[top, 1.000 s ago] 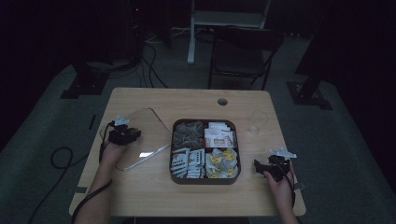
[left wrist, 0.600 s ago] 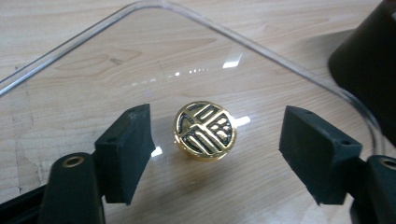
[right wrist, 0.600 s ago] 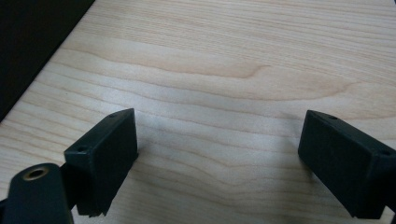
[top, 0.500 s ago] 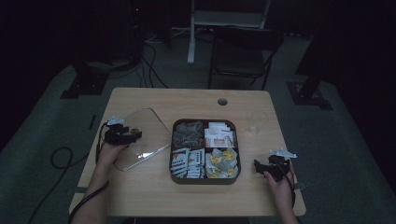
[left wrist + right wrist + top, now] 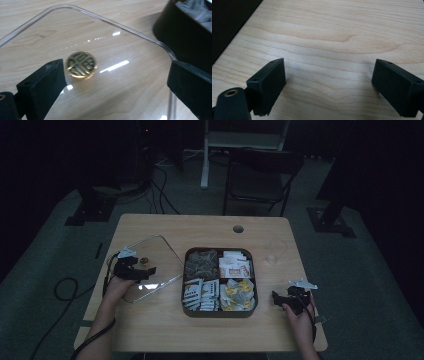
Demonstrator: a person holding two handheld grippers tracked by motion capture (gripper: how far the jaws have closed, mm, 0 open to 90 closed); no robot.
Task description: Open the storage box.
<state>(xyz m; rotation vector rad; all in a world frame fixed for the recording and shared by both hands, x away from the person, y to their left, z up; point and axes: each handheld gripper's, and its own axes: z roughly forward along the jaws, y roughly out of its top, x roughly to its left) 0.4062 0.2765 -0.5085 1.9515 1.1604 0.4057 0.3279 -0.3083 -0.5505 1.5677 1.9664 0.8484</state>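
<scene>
Clear lid with a round brass knob lies flat on the wooden table, left of centre in the high view, its right edge just beside the dark compartment tray that sits in the middle of the frame. In the left gripper view the knob shows at centre left, close to the left jaw but not pressed by it, while the lid's rounded corner curves across the upper part of the frame and the tray's dark wall fills the upper right corner. The left gripper hangs over the lid at the left of the high view; its jaws have just been opening and now stand wide apart, with only the lid's glassy surface between them. At the lower right of the high view the right gripper sits near the tray's right side, its jaws also spread wide over bare wood, gripping nothing.
</scene>
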